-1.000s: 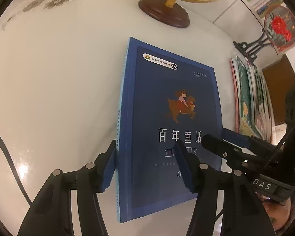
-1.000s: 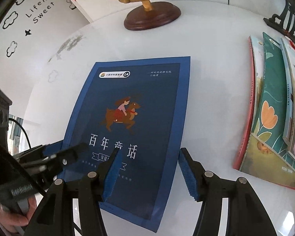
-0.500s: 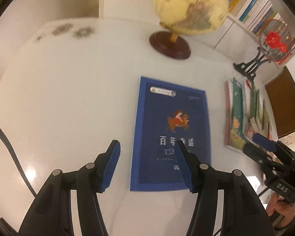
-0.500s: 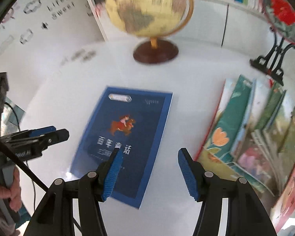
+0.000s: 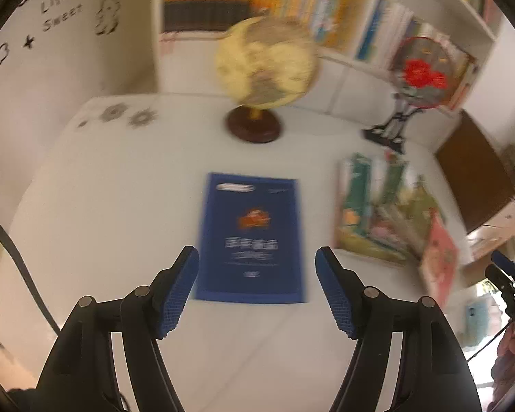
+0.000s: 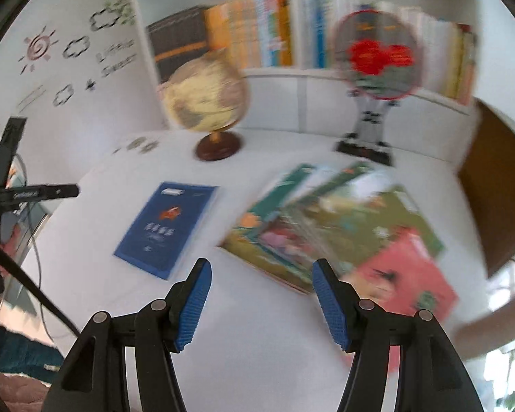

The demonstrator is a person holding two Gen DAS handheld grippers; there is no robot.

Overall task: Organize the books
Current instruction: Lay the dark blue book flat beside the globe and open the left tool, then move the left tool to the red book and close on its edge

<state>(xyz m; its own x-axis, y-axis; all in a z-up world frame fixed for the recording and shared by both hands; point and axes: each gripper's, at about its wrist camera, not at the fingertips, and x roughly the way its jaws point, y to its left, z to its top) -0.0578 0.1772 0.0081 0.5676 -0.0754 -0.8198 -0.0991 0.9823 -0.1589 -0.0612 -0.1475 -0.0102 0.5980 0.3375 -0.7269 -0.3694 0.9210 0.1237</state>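
- The left gripper point(image 5: 256, 271) hangs above the counter point(image 5: 120, 206); its blue jaws are spreading apart, with nothing between them.
- The right gripper point(image 6: 259, 286) is also released and empty, its jaws apart above bare counter.
- Just ahead of the left jaws, a dark blue book point(image 5: 250, 237) lies flat on the white counter, cover up — set apart on its own, touched by neither gripper.
- To its right, well apart from it, a fanned pile of picture books point(image 6: 333, 226) sprawls, a red one point(image 6: 405, 274) nearest the right jaws.
- Behind stand a globe point(image 5: 264, 65) and a round fan ornament point(image 5: 420, 75); a bookshelf point(image 6: 292, 68) lines the wall.
- Judged progress: early — one book looks placed, and the overlapping pile still awaits sorting.
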